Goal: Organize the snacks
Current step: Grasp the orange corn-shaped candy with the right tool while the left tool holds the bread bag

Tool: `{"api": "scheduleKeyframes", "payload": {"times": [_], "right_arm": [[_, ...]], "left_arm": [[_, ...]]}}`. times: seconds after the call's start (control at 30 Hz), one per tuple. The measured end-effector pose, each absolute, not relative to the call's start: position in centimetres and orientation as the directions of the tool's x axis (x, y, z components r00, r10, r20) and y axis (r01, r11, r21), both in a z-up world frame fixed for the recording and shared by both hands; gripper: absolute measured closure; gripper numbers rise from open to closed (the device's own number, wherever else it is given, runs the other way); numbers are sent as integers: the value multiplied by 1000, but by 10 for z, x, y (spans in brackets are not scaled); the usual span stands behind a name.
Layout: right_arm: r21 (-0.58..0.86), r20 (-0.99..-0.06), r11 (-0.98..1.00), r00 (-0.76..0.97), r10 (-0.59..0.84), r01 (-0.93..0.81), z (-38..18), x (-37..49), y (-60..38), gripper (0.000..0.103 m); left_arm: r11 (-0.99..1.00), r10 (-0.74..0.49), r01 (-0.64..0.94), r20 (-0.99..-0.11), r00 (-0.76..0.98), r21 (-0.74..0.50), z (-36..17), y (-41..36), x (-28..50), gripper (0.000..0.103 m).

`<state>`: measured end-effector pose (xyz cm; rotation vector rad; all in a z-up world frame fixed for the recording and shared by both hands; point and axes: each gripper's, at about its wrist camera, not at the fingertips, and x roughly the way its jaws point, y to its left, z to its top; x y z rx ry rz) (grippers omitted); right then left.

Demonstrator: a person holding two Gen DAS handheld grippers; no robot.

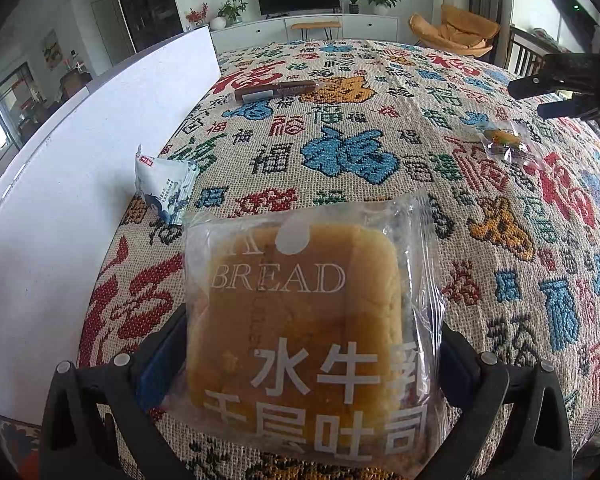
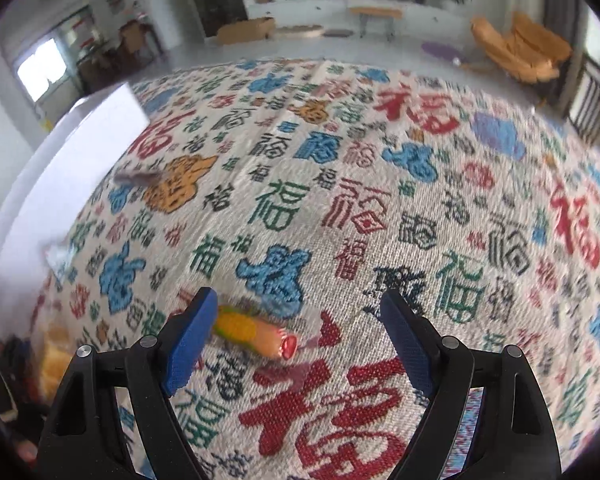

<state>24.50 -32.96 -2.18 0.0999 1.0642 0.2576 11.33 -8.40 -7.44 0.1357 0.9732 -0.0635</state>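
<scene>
A clear-wrapped bread loaf (image 1: 300, 320) printed "BREAD" fills the near middle of the left wrist view, with my left gripper (image 1: 312, 344) shut on its sides just above the cloth. In the right wrist view my right gripper (image 2: 300, 316) stands open low over the cloth. A corn-and-sausage snack (image 2: 252, 332) in a clear wrapper lies between its fingers, close to the left blue pad (image 2: 188, 344). From the left wrist camera the same snack (image 1: 504, 142) lies at the far right, under the right gripper (image 1: 540, 98).
A patterned cloth (image 1: 380, 208) covers the table. A white box (image 1: 60, 200) runs along the left edge, with a small white-and-blue packet (image 1: 166, 184) leaning against it. A long brown bar (image 1: 276, 90) lies farther back. The right wrist view is blurred.
</scene>
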Motion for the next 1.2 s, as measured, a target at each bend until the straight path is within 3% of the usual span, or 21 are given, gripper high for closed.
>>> {"api": "scheduleKeyframes", "payload": {"times": [0.13,0.27,0.5,0.63,0.83,1.07,1.2], "right_arm": [[346,-830,936,445,337,-64,-42,262,-336,18],[379,-818,915,413,400,-134,-49,262,-317,18],[554,-787,758,81,612,-344,-48,214,-280,19],[442,-831,763,104,546,-472,-29,181,-265,19],[270,-870,863,276,408,-427,-22,202,-264,18],[72,-958,898,221,184,-434,-50,217,-230,19],[39,-975,911,184,125,-410,-61,216,-224,18]], "left_arm": [[990,5,116,-827,562,84,-74,-85,113,0],[990,5,116,-827,562,84,-75,-84,113,0],[990,5,115,-827,562,84,-74,-85,113,0],[990,5,115,-827,562,84,-75,-85,113,0],[990,4,116,-827,563,83,-75,-84,113,0],[990,4,115,-827,563,83,-75,-84,112,0],[990,4,115,-826,563,83,-75,-84,112,0]]}}
